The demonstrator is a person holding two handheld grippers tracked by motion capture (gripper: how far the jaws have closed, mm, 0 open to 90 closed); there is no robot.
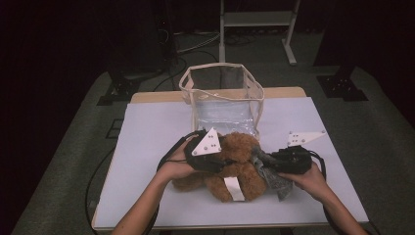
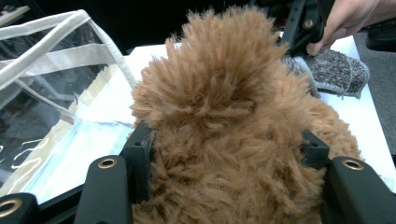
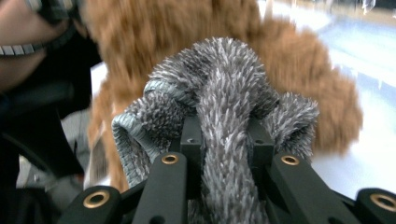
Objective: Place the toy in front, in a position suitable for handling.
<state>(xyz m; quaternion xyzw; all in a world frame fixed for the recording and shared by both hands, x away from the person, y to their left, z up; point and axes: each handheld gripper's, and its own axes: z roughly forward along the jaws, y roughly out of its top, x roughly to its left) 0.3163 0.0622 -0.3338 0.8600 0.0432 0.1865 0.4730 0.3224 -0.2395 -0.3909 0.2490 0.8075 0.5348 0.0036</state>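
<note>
Teddy bear (image 1: 235, 164) lies on the white desk (image 1: 147, 132) before a clear bag (image 1: 222, 95); left gripper (image 1: 222, 164) jaws pinch its brown fur, while right gripper (image 1: 269, 161) jaws clamp grey knitted cloth (image 1: 274, 178) beside it.

black fingers (image 3: 252, 140) pinch grey fuzzy cloth (image 3: 224, 88) against a blurred, seemingly brown plush toy (image 3: 299, 60).

A shaggy brown teddy (image 1: 238, 164) wears a white tag (image 1: 234, 188). The fuzzy cloth (image 3: 224, 107) is grey with a paler grey ribbed hem. Behind stands a clear bag (image 1: 222, 100) with cream trim. The surface (image 1: 147, 132) is pale lilac-white. Both claws have black jaws with brass-coloured rivets.
</note>
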